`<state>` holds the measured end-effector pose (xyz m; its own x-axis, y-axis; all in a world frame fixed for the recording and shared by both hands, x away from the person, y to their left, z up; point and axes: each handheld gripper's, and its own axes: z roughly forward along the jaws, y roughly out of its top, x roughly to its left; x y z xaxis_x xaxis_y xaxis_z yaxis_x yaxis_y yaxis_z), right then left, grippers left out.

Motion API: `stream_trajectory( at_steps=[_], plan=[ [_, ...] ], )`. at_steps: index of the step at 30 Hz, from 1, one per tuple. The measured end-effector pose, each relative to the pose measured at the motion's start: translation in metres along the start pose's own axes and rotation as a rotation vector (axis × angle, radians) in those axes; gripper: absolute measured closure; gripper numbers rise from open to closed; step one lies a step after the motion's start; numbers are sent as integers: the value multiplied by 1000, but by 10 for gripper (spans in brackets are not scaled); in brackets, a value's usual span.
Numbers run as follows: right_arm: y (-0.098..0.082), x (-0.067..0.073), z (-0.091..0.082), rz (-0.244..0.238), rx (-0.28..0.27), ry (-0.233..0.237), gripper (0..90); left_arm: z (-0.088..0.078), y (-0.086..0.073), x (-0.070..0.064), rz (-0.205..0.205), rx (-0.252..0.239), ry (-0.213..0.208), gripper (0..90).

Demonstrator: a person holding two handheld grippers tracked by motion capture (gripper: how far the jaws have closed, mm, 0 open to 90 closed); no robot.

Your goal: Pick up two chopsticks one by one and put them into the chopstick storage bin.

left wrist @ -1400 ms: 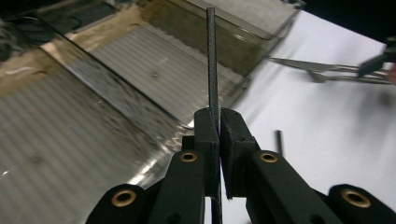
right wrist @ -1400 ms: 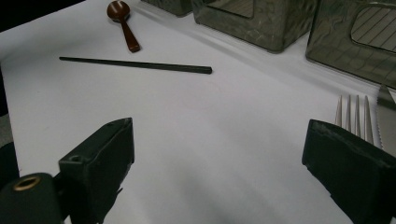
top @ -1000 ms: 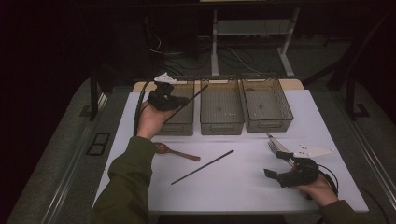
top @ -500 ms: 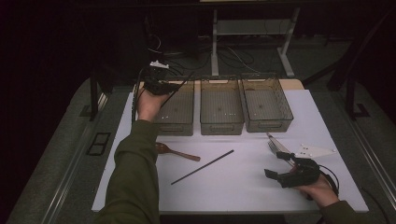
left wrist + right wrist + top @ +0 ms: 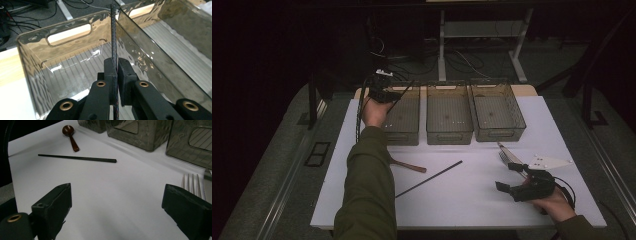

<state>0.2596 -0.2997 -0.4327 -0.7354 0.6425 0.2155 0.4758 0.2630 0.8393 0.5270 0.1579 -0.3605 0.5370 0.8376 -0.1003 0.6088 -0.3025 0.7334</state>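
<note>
Over the far left of the counter, the high view shows the left hand-held gripper above the leftmost bin, a black chopstick slanting from it. A second chopstick lies on the white sheet beside a wooden spoon; the right hand-held gripper rests near a fork.

In the left gripper view, the left hand-held gripper has its jaws pressed together on the chopstick, which rises upright (against the bin's inner wall).

In the right gripper view, the right hand-held gripper stands spread, nothing between its jaws; ahead lie the second chopstick, the spoon and fork tines.
</note>
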Motion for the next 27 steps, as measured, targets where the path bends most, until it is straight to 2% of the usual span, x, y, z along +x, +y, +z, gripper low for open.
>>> stream_trajectory(
  at_steps=[3,6,7,10,14,16,18,23,25,27],
  plan=[
    [0,0,0,1,-2,1,86,5,-1,-2,-5,5,1,855],
    [0,0,0,3,-2,1,85,8,-1,-4,1,9,25,839],
    [0,0,0,3,-3,1,85,9,-1,-4,3,9,51,745],
    [0,0,0,2,-4,2,85,8,-1,-4,16,6,64,620],
    [0,-1,0,2,-2,1,85,5,1,-6,31,-17,45,501],
    [0,-1,0,3,-4,0,85,2,2,-8,32,-22,1,441],
    [0,-1,0,3,-3,0,85,-3,4,-12,62,-31,-2,416],
    [0,-1,0,4,-1,-3,85,-19,8,-21,77,-35,-57,293],
    [0,-1,0,2,0,-5,86,-28,8,-27,99,-36,-65,264],
    [0,-1,0,3,1,-8,85,-35,6,-32,104,-40,-84,231]
  ],
)
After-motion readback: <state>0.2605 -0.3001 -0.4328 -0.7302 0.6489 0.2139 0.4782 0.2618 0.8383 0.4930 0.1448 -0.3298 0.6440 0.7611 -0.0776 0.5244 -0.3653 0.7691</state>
